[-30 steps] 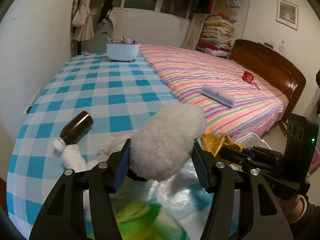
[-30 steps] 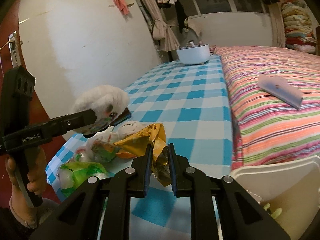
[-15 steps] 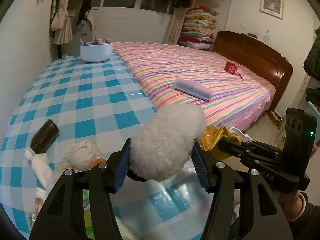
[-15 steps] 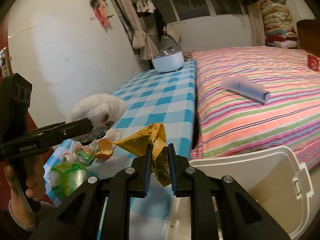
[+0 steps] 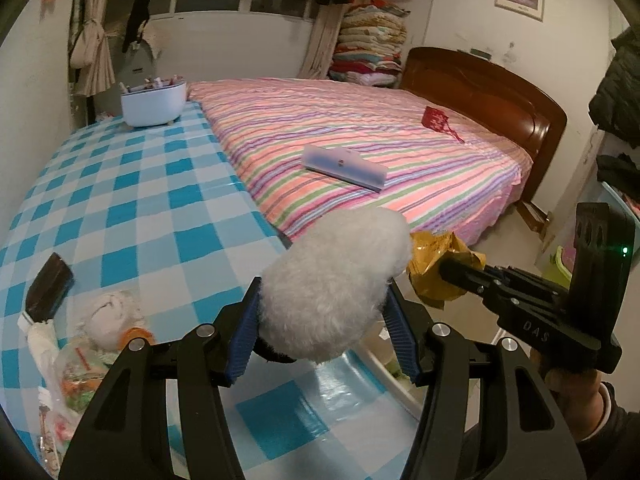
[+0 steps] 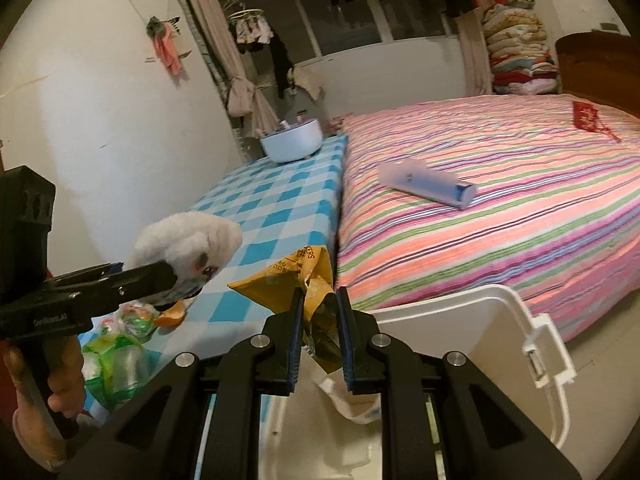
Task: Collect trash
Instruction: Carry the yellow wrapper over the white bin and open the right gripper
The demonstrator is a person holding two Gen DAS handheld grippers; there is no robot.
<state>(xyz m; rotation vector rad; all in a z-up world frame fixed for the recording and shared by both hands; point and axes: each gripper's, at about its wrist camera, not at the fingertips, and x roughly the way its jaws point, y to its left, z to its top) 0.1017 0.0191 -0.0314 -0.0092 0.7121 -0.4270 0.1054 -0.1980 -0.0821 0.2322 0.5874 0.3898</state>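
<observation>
My left gripper (image 5: 322, 334) is shut on a white fluffy toy (image 5: 334, 286) and holds it above the table's near right corner; it also shows in the right wrist view (image 6: 188, 240). My right gripper (image 6: 319, 320) is shut on a crumpled yellow wrapper (image 6: 298, 280) and holds it over the open white bin (image 6: 500, 344). The wrapper also shows in the left wrist view (image 5: 438, 264). A sliver of the bin (image 5: 394, 378) shows below the left gripper.
On the blue checked table (image 5: 132, 208) lie a brown bottle (image 5: 50, 288), a crumpled tissue (image 5: 106, 314), orange peel (image 5: 138, 336) and plastic bags (image 6: 116, 360). A white tub (image 5: 154, 102) stands at the far end. The striped bed (image 5: 380, 152) holds a pale box (image 5: 344, 162).
Both grippers have swung right, away from the table. The right gripper has carried the yellow wrapper from over the table to over the white bin. The left gripper still holds the fluffy toy.
</observation>
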